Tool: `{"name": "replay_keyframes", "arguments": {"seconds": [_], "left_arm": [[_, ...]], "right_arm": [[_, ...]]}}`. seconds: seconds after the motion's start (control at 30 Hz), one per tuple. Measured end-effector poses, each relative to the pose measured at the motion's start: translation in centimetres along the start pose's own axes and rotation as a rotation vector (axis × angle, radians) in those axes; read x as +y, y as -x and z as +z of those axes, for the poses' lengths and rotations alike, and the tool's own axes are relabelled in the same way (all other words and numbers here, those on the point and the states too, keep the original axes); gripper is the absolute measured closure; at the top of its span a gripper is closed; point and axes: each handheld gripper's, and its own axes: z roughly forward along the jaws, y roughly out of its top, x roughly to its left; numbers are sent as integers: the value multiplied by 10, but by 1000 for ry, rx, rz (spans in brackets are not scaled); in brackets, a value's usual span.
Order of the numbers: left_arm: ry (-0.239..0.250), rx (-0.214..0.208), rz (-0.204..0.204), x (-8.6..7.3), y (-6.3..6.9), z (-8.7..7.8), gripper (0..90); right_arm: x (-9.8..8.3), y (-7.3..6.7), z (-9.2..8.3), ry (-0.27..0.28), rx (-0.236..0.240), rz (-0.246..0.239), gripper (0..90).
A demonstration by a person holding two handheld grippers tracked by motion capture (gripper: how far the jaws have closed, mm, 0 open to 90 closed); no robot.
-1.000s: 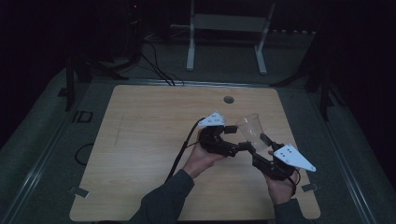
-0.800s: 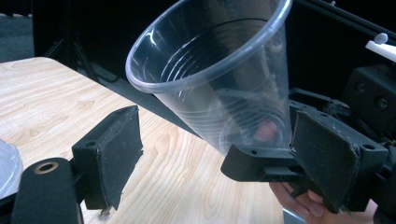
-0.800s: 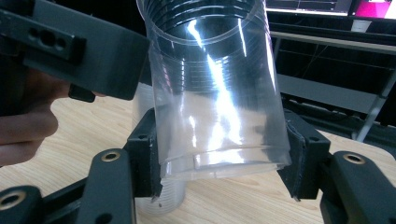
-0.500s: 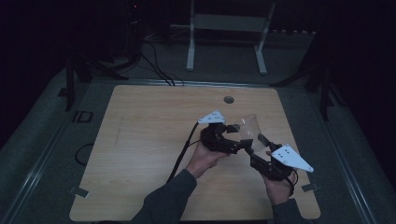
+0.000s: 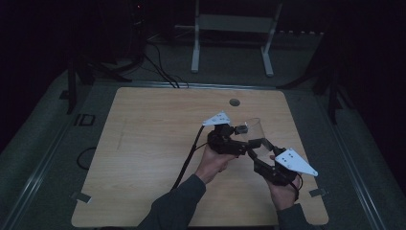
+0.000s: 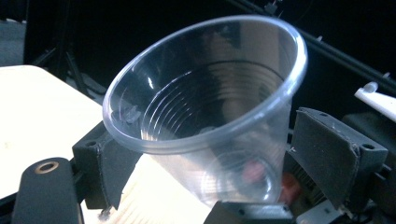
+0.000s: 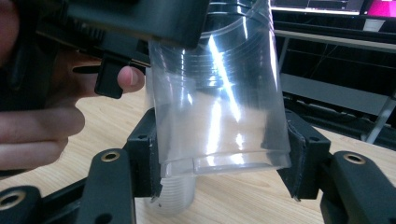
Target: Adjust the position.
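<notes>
My right fingers (image 7: 219, 163) clamp the clear cup (image 7: 219, 107); my left fingers (image 6: 205, 172) loose around it above the tabletop (image 5: 153, 134).

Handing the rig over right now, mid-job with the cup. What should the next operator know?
Right gripper: shut on the clear plastic cup, a pad pressing each side wall.
Left gripper: also at the cup, jaws standing wide around it; whether its pads press is unclear.
Cup: empty, tilted, held off the table above its right half, between the two grippers.
Done: cup is up in the air and within both grippers' reach.
Left: probably settle which gripper keeps it, release the other, then set it down.
</notes>
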Motion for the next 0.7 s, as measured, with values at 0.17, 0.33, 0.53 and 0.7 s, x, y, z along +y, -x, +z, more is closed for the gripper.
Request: {"name": "replay_keyframes", "arguments": {"seconds": [0.17,0.33,0.53,0.7], "left_arm": [[32,-29,-55,0,-3,-1,211],[45,-35,-67,1,-3,-4,268],[37,-26,-51,1,-2,-5,286],[34,-14,-36,1,-2,-6,293]], "right_arm": [[0,1,0,-12,4,-12,413],[0,1,1,-21,15,-22,403],[1,1,2,-43,36,-32,386],[2,1,4,-78,66,-49,332]]}}
